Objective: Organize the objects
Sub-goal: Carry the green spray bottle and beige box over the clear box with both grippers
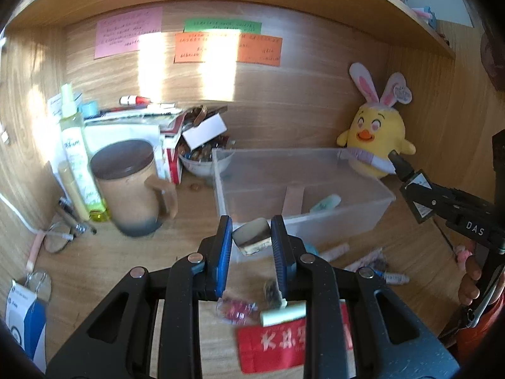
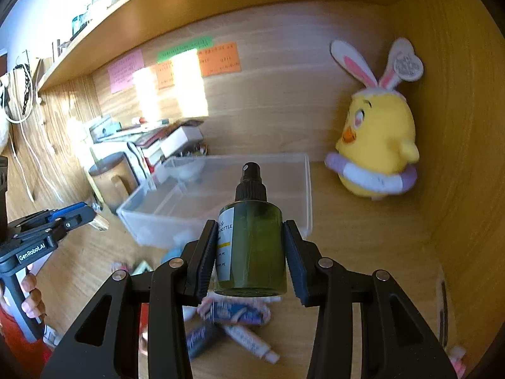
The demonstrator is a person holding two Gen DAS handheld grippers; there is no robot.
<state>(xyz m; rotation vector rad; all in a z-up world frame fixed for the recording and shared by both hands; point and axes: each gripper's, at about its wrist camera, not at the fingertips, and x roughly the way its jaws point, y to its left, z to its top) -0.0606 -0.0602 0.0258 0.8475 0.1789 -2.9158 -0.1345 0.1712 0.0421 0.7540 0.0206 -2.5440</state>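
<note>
Blue-padded jaws of the left gripper [image 1: 251, 240] are pinched on a small shiny metallic object [image 1: 252, 236], held clear above the wooden desk [image 1: 126, 262] just in front of the clear plastic bin [image 1: 363, 186]. The right gripper [image 2: 251, 252] has its black jaws clamped on the body of a dark green spray bottle [image 2: 252, 237], which stands upright between them with its black pump top uppermost; it too is off the desk, with the bin's near edge behind it. The bin sits against the back of the desk and contains a pale tube-shaped item [image 1: 325, 202] near its front wall. A yellow chick plush with rabbit ears [image 1: 377, 135] stands behind the bin's right end, touching or very close to it. Left of the bin are a brown lidded mug [image 1: 132, 186] and a tall pale-green bottle [image 1: 79, 158]. Loose small tubes [image 2: 240, 325] and packets lie on the desk beneath the grippers, including a red packet [image 1: 271, 347]. Coloured paper notes [image 1: 227, 47] are stuck to the back panel. A hand [image 2: 31, 297] grips the left tool's handle.
</note>
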